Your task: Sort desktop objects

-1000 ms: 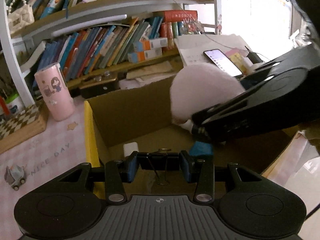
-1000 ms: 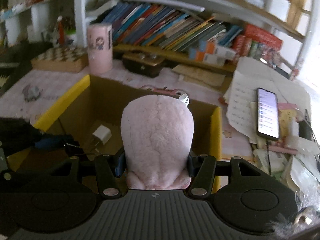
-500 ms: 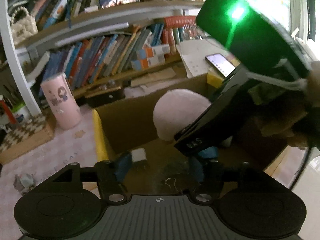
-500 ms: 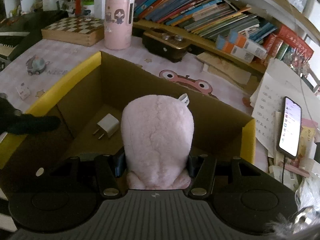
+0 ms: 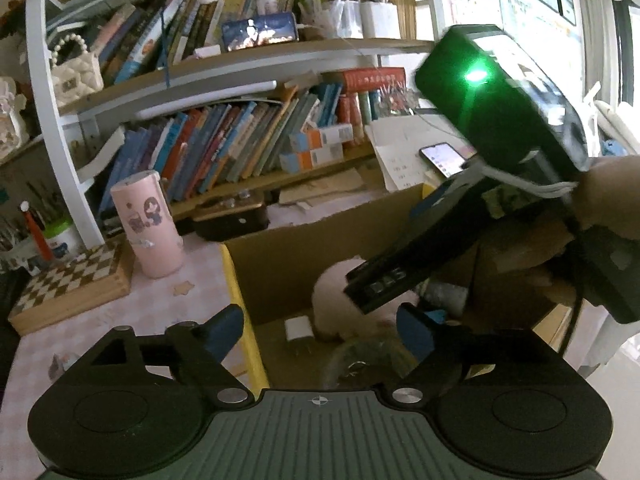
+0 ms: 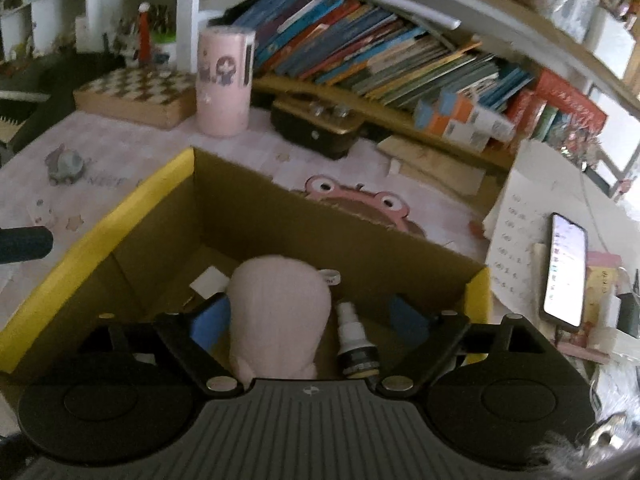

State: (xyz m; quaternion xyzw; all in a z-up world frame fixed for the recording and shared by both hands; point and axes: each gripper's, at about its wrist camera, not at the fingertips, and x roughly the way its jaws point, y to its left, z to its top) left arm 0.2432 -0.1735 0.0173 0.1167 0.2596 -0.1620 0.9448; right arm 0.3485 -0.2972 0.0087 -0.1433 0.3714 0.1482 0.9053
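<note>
Now my right gripper has spread wide and let go of the pink plush toy, which lies inside the cardboard box beside a small bottle; my left gripper has also opened, empty.

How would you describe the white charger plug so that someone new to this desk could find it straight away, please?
Start at the yellow-edged cardboard box in the middle of the desk and look inside, on its floor. The white charger plug lies flat there, just left of the pink plush toy. It is the only small, white, square-cornered item in the box.
</note>
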